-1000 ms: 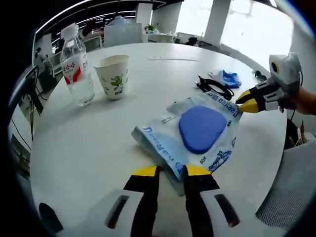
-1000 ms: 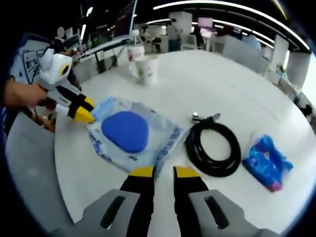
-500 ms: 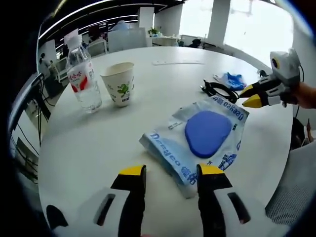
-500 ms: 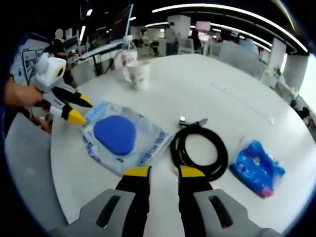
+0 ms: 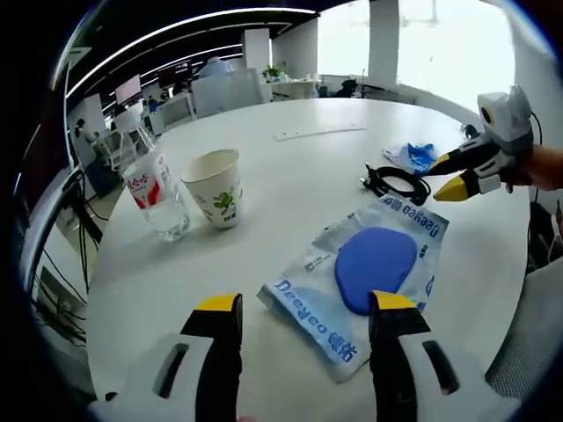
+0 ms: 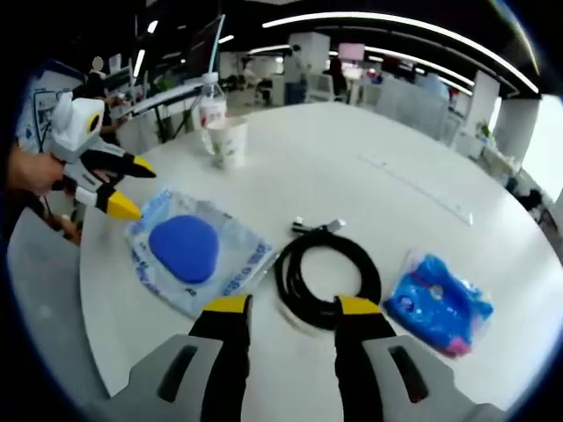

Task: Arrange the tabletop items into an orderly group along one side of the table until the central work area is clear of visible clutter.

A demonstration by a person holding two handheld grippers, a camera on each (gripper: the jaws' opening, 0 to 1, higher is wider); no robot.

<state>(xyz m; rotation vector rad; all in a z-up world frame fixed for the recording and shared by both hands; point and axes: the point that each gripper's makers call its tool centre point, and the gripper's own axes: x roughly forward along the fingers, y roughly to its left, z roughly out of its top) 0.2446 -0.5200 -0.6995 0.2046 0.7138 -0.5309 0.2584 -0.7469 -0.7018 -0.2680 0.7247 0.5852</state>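
A pale blue wipes pack with a dark blue lid lies flat on the round white table. My left gripper stands open just short of the pack's near edge, holding nothing. Beyond the pack, a coiled black cable and a crumpled blue packet lie on the table. My right gripper comes in from the right, open, above the pack's far corner. In the right gripper view, my right gripper is open in front of the cable, with the blue packet to its right and the wipes pack to its left. The left gripper hovers open beside the pack.
A printed paper cup and a clear water bottle with a red label stand together at the table's left side; they also appear far off as cup and bottle. Office desks and chairs surround the table.
My left jaws have spread wide and drawn back from the wipes pack's corner they were closed around. My right jaws have widened too, and that view has shifted from the pack toward the cable.
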